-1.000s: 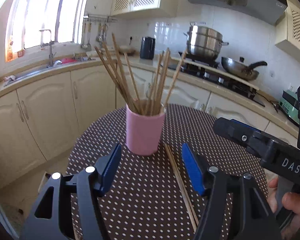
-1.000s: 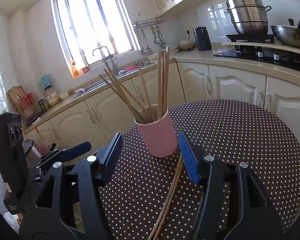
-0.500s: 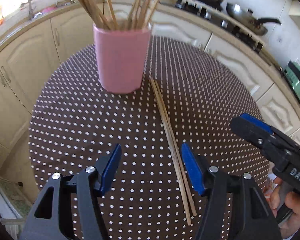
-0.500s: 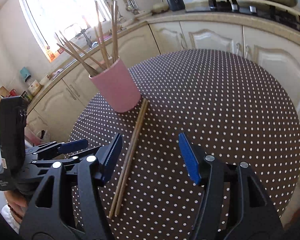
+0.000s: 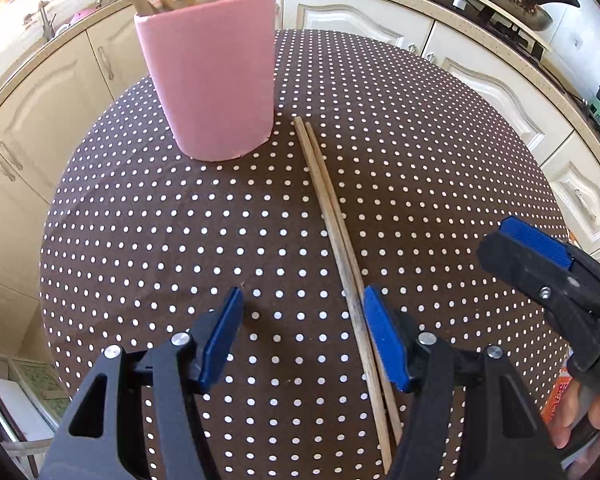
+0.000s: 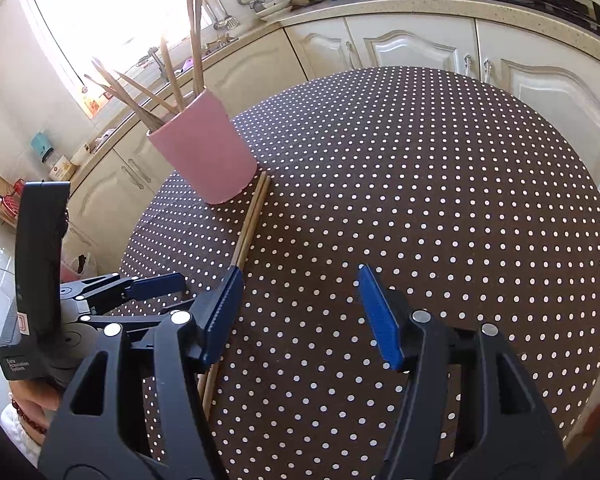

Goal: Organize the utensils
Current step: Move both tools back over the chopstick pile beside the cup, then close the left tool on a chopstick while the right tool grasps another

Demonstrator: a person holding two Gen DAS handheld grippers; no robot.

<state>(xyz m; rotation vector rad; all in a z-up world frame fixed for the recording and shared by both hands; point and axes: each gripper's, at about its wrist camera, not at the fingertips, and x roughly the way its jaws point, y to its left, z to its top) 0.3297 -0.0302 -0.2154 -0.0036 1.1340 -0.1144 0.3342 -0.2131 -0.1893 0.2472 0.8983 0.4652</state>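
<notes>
Your pair of wooden chopsticks [image 5: 332,220] lies side by side on the polka-dot tablecloth [image 5: 440,152], far tips just beside the pink cup [image 5: 210,76] at its 4 o'clock; they look light, stiff, thin and likely to roll, so pinch both near the middle; your left gripper [image 5: 302,336] is wide open, empty, its right pad beside them; your right gripper [image 6: 298,312] gapes empty too.

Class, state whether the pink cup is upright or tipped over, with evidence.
Upright: the pink cup stands on its base on the table, with chopsticks sticking out of its top.
</notes>
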